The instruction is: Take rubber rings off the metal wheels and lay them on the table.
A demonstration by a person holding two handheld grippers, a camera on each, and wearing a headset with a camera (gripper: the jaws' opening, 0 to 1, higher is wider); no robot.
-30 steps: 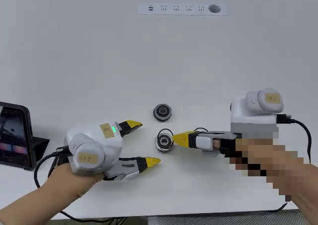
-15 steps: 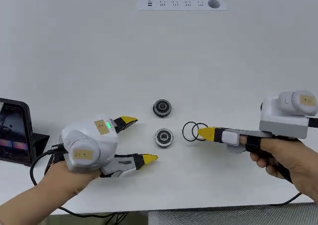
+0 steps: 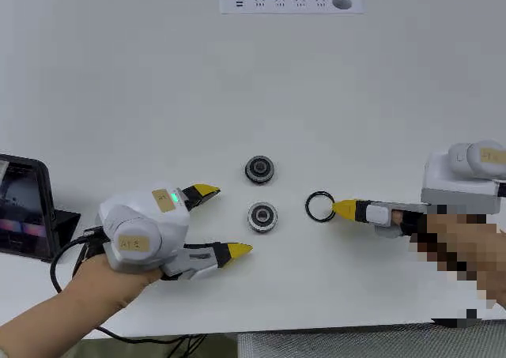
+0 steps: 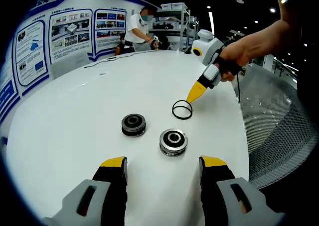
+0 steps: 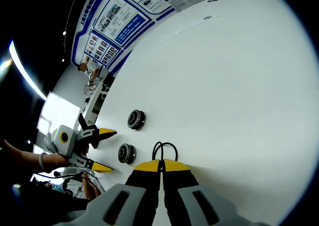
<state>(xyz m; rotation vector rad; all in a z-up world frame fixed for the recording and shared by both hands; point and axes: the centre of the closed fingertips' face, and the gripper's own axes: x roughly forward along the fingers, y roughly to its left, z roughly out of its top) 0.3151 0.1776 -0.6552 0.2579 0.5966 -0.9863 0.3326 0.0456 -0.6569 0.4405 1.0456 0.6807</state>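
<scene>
Right tool (image 3: 345, 209) pinches ring (image 3: 320, 207) right of near wheel (image 3: 262, 216): I'd drop it flat on table (image 3: 158, 97), then let go; left tool (image 3: 225, 220) spread.

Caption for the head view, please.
Right gripper shut on rubber rings, right of the near wheel and far wheel on the table; left gripper open.

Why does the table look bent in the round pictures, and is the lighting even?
Left gripper view: a fisheye lens curves the table; ceiling lamps glare above. Right gripper view: same bending, tilted, with a bright streak at the left. Head view: flat, even light, soft shadows, wheels and rubber ring sharp.
</scene>
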